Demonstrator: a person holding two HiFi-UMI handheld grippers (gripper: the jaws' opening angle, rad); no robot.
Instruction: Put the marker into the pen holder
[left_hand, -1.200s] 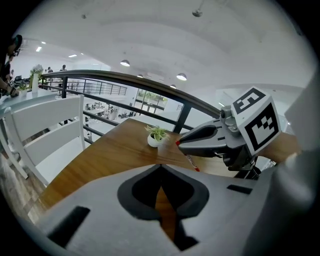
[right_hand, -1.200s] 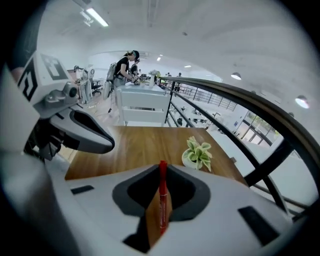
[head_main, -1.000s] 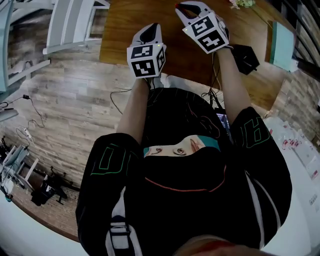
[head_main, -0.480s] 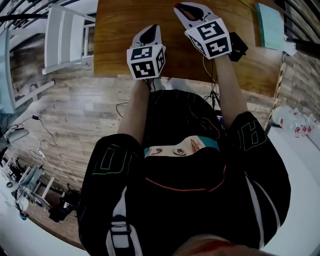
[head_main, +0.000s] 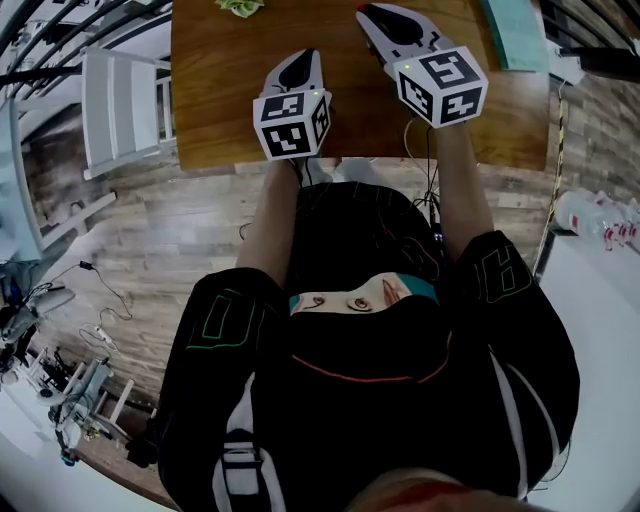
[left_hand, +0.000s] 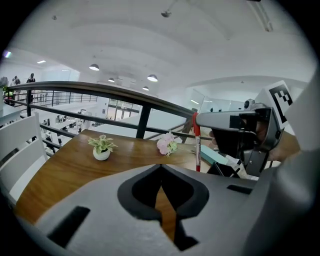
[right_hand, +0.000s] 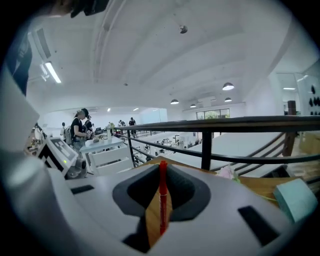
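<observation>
My right gripper (head_main: 372, 12) is shut on a red marker (right_hand: 162, 200), which stands upright between its jaws. In the left gripper view the same marker (left_hand: 196, 142) hangs from the right gripper, over the far right part of the wooden table (head_main: 220, 100). Just below and right of it sits a black open container (left_hand: 222, 170), apparently the pen holder. The head view hides that container behind the right gripper's marker cube. My left gripper (head_main: 298, 62) is shut with nothing in it, held over the table's near edge to the left of the right gripper.
A small potted plant (left_hand: 101, 147) and a bunch of pink flowers (left_hand: 166, 144) stand at the table's far side. A teal book (head_main: 515, 35) lies at the far right. A white chair (head_main: 125, 110) stands left of the table. A dark railing (left_hand: 100, 90) runs behind.
The head view has swung, so more of the table and the plant show. The right gripper's cube now covers the black container. Both grippers stay shut, the marker still held.
</observation>
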